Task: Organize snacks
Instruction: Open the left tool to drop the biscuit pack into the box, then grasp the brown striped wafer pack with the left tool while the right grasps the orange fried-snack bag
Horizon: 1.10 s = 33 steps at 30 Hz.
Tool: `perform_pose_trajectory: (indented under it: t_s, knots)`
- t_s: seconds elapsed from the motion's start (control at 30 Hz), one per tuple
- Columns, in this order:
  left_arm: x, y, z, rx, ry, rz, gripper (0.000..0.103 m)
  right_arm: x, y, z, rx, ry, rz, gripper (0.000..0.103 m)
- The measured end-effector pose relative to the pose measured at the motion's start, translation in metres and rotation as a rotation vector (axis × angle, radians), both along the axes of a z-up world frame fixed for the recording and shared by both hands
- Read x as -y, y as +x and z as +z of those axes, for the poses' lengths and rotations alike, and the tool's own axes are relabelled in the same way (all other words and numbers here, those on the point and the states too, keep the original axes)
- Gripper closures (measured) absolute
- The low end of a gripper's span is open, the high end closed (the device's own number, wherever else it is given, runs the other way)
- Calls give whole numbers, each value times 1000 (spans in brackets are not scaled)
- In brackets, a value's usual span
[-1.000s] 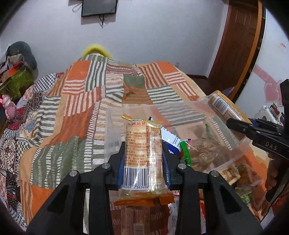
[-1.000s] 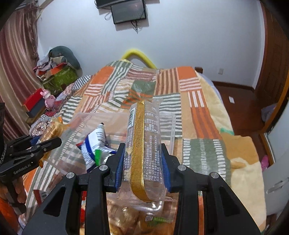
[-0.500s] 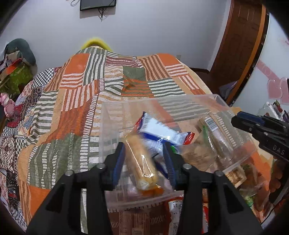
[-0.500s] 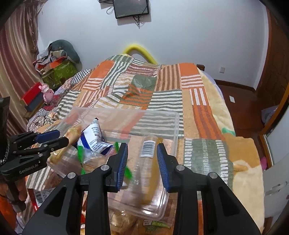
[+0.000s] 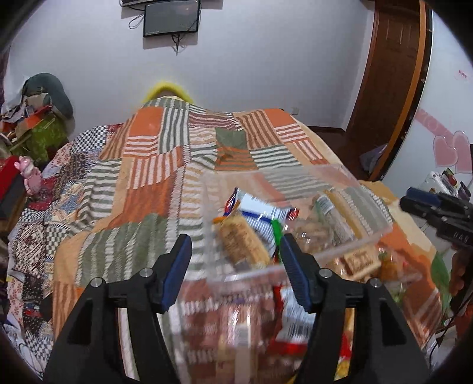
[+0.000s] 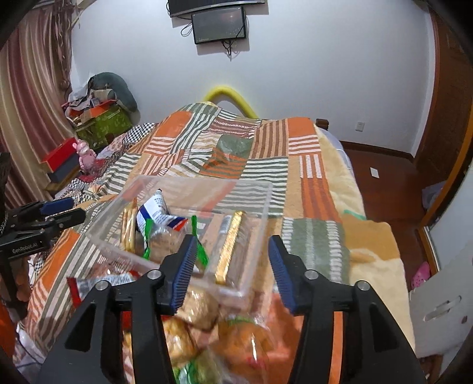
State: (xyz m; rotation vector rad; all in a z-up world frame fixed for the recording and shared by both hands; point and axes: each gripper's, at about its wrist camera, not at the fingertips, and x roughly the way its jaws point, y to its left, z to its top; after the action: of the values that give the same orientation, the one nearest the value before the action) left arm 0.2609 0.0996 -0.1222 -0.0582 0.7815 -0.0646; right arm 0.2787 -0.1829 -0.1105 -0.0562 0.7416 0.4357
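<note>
Left wrist view: left tongs [image 5: 235,260] wide open, nothing between the blue pads. Just past them a clear plastic box [image 5: 375,217] sits on the bed, on a striped patchwork quilt [image 5: 142,189]. In the box: a brown biscuit pack [image 5: 242,242] near the front wall, a blue-white wrapper [image 5: 260,214] behind it, a clear cracker pack w/ barcode [image 5: 328,211] toward the right side. More snack packs [image 5: 291,322] lie loose on the quilt in front of the box, blurred. Right tongs [image 5: 414,201] show at the right edge, beside the box; from here can't tell how far they gape.

Right wrist view: right tongs [image 6: 232,264] open too, empty, over the box's near corner. Box [image 6: 260,212] holds a gold-edged clear pack [image 6: 232,236] lying lengthwise by the right wall, the blue-white wrapper [image 6: 155,211] and another gold-trimmed pack [image 6: 128,224] to the left. Loose orange-ish snack bags [image 6: 236,339] are piled below the tongs, outside the box. Left tongs [image 6: 63,211] are at the left edge, apart from the box. Wall screen [image 6: 218,25] hangs above the bed's head.
</note>
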Motion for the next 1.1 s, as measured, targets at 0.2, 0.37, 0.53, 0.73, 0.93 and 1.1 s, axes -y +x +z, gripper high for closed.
perform_pose_trajectory:
  t_s: [0.2, 0.37, 0.53, 0.73, 0.93, 1.1]
  knots:
    - [-13, -34, -17, -47, 28, 27, 40, 22, -25, -3, 1, -4, -28, 47]
    - [-23, -54, -43, -117, -9, 53, 40, 37, -38, -14, -31, 1, -53, 46]
    - [-21, -68, -71, -183, -35, 57, 40, 42, -47, -30, -80, 11, -70, 38]
    - [-13, -69, -93, -228, -50, 40, 40, 41, -45, -47, -125, 18, -79, 27]
    - [-3, -57, -109, -254, -52, 19, 40, 31, -41, -62, -178, 37, -68, 27]
    - [2, -50, -118, -233, -50, 11, 40, 18, -40, -76, -195, 4, -49, 27]
